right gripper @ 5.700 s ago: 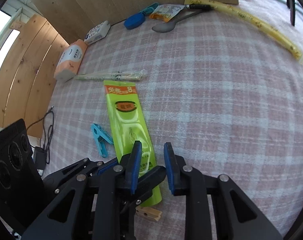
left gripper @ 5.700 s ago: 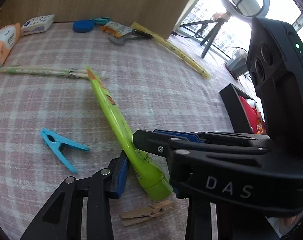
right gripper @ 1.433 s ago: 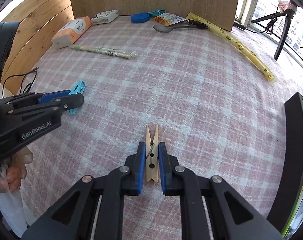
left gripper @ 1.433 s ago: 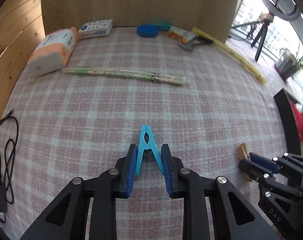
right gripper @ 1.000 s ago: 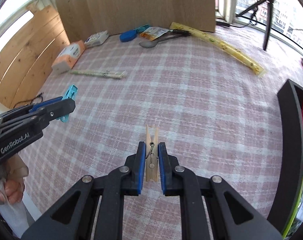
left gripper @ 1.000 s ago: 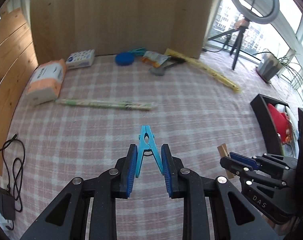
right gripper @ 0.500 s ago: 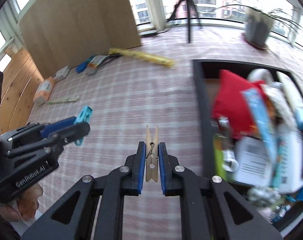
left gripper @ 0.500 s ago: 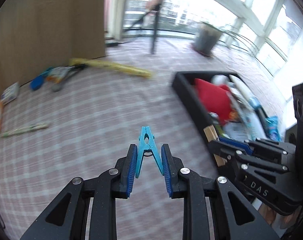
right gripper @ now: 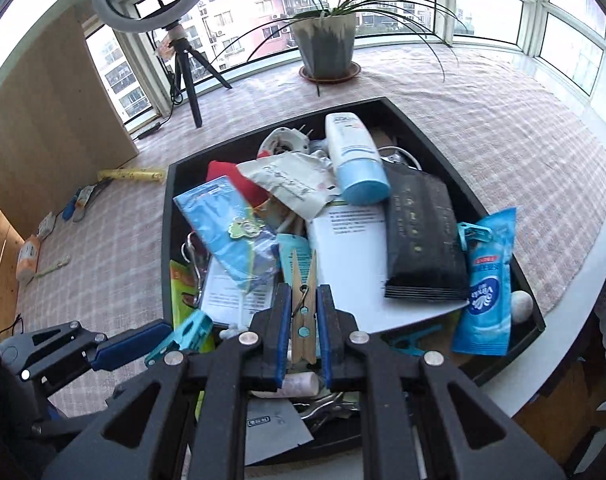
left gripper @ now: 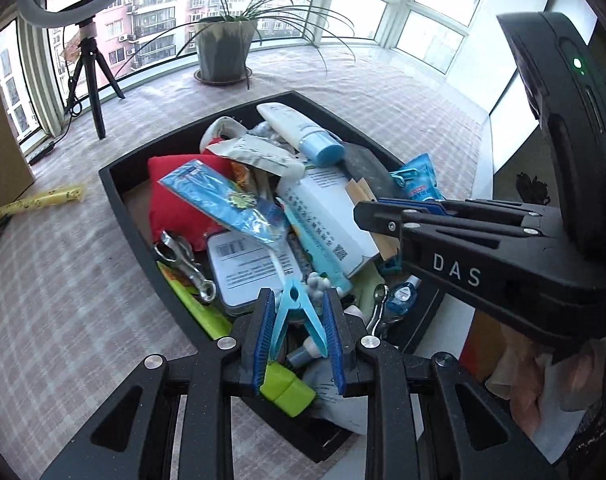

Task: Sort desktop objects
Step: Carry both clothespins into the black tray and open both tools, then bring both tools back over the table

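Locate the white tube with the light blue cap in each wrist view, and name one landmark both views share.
Left wrist view: the white tube lies at the far end of the black tray, upper centre.
Right wrist view: the tube is upper centre, cap toward the camera.
Shared landmark: the potted plant beyond the tray.

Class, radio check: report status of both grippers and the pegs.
Left gripper shut on blue clothespin. Right gripper shut on wooden clothespin. Both over the crowded black tray; nothing blocking.

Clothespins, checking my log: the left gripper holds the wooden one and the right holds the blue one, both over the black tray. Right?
Swapped. The left wrist view shows the left gripper shut on the blue clothespin; the right gripper holds the wooden clothespin. Both are over the black tray.
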`<act>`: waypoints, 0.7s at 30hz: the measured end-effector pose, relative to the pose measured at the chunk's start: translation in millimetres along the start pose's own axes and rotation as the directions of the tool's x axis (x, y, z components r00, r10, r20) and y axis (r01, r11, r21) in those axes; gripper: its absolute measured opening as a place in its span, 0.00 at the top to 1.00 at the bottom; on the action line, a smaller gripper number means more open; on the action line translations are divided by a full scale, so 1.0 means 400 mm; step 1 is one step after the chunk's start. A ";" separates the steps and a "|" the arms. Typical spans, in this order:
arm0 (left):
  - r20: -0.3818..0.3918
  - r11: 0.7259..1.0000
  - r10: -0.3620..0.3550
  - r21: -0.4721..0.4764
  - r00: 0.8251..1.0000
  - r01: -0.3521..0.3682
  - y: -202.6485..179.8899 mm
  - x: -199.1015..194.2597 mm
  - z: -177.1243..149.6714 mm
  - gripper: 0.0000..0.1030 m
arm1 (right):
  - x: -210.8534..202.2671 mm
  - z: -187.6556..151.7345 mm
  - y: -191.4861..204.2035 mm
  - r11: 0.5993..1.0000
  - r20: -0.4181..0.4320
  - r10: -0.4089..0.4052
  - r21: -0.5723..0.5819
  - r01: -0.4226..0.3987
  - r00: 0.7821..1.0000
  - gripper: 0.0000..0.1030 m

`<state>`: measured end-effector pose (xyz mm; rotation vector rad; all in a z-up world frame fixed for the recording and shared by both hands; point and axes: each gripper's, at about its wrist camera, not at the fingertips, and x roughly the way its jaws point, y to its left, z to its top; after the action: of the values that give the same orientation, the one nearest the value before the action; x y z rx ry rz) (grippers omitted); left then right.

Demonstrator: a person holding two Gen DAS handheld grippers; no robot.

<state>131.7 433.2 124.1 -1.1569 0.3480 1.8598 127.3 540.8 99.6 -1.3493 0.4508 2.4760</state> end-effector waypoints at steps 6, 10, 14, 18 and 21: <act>-0.002 1.000 0.015 0.006 1.000 -0.015 -0.008 -0.005 0.010 0.47 | 0.002 0.019 -0.022 0.999 -0.003 0.005 0.042 -0.005 1.000 0.74; 0.004 0.997 0.073 -0.041 0.997 -0.073 0.063 -0.028 0.019 0.41 | -0.009 0.053 0.008 0.999 0.012 0.026 0.022 -0.026 1.000 0.66; -0.012 0.982 0.140 -0.123 0.990 -0.140 0.172 -0.056 0.033 0.41 | -0.020 0.111 0.077 0.997 0.031 0.074 -0.023 -0.073 0.997 0.65; -0.001 0.960 0.207 -0.192 0.978 -0.203 0.296 -0.106 0.043 0.41 | -0.019 0.185 0.169 0.988 0.036 0.133 -0.083 -0.129 0.990 0.63; 0.003 0.928 0.267 -0.271 0.964 -0.256 0.405 -0.150 0.043 0.41 | -0.005 0.238 0.254 0.972 0.024 0.187 -0.148 -0.182 0.982 0.62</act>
<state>2.0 320.5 149.6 -1.3024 0.2411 2.2140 16.3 486.3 164.0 -1.3683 0.4112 2.7286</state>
